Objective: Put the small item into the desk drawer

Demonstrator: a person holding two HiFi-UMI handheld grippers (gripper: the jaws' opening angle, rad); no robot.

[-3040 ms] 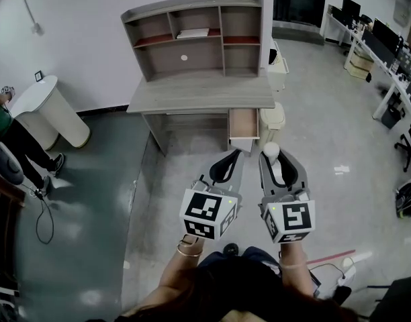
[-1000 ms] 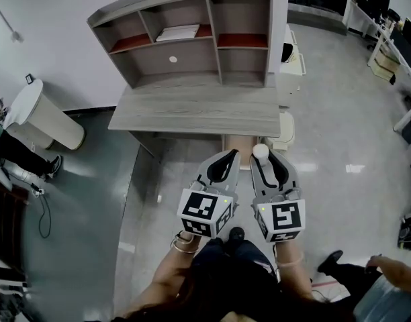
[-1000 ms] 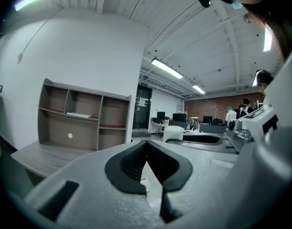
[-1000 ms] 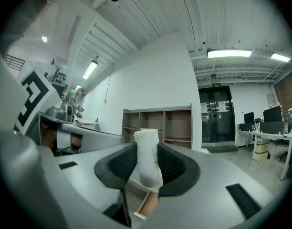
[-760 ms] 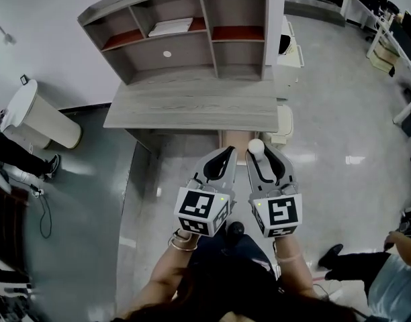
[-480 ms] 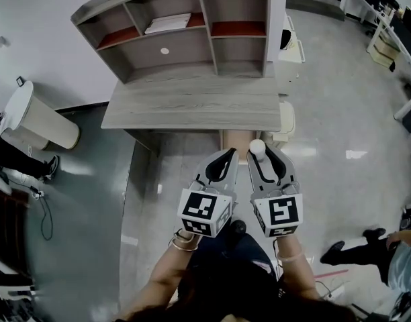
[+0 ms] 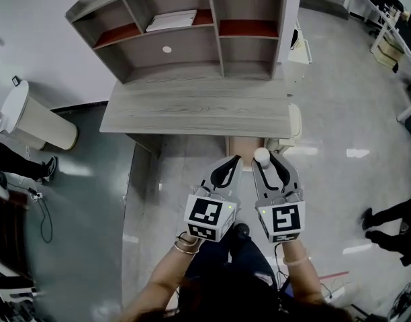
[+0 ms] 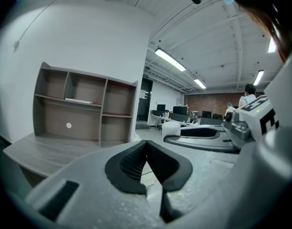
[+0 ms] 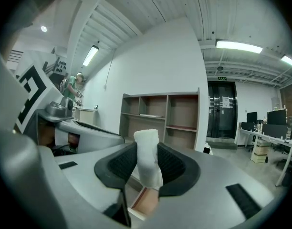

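Closer now, the grey wooden desk point(image 7: 192, 109); right gripper point(image 7: 266, 159) clamps a small white cylinder point(image 9: 147, 161), left gripper point(image 8: 147, 149) closed, empty. Misaiming at the half-hidden pale drawer point(image 7: 244, 143) could drop it outside.

Shelf unit point(image 7: 185, 29) on desk point(image 7: 192, 109); drawer point(image 7: 244, 146) under desk's R end; bin point(image 7: 32, 116) L.

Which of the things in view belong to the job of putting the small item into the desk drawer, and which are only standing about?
For the job:
small white item, clamped in the right gripper
open pale wooden desk drawer

Only standing about:
grey wooden shelf unit
flat white object on its shelf
white rounded object on the floor
left gripper, shut, empty
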